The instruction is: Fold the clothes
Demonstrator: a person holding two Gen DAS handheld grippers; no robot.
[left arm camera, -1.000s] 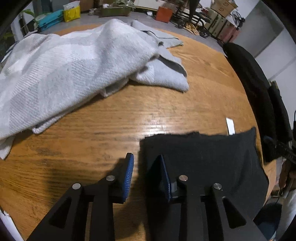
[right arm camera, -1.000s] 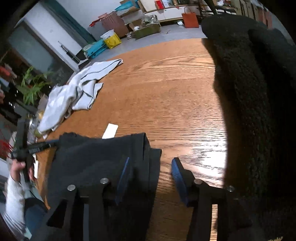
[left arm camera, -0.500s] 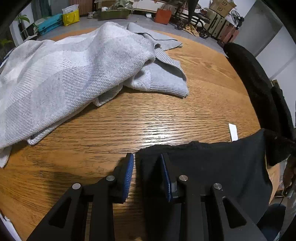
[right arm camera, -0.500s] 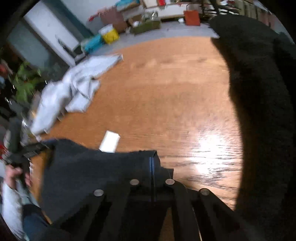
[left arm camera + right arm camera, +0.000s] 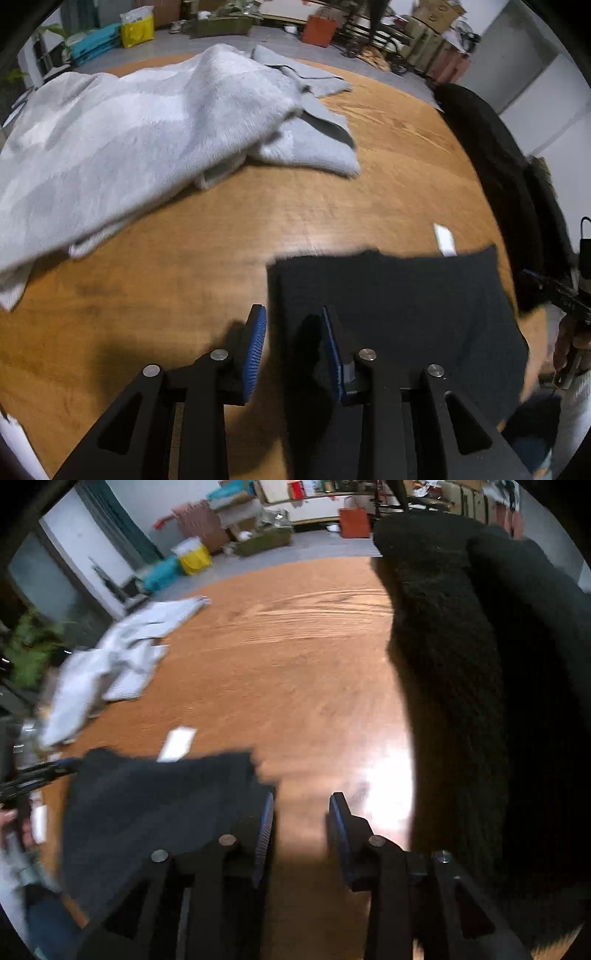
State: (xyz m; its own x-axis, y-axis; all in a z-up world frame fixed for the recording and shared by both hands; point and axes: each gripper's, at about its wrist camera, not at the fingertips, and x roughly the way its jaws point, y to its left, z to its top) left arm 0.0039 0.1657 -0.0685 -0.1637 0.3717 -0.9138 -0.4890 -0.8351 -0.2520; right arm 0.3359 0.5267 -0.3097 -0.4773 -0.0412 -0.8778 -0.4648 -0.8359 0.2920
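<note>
Black garment (image 5: 399,306) flat on the table (image 5: 207,266) again, right gripper (image 5: 301,827) jaws newly released and opening, left gripper (image 5: 293,343) jaws likewise.

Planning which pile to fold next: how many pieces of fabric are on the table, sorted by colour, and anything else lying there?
Grey or white knit: 1
Dark flat cloth, by the grippers: 1
Black fuzzy fabric, at the table's edge: 1 heap, piece count unclear
White slip: 1
Total: 4

The round wooden table (image 5: 229,254) carries a folded black garment (image 5: 399,295), a rumpled grey sweater (image 5: 140,136) and a white slip (image 5: 444,239).
</note>
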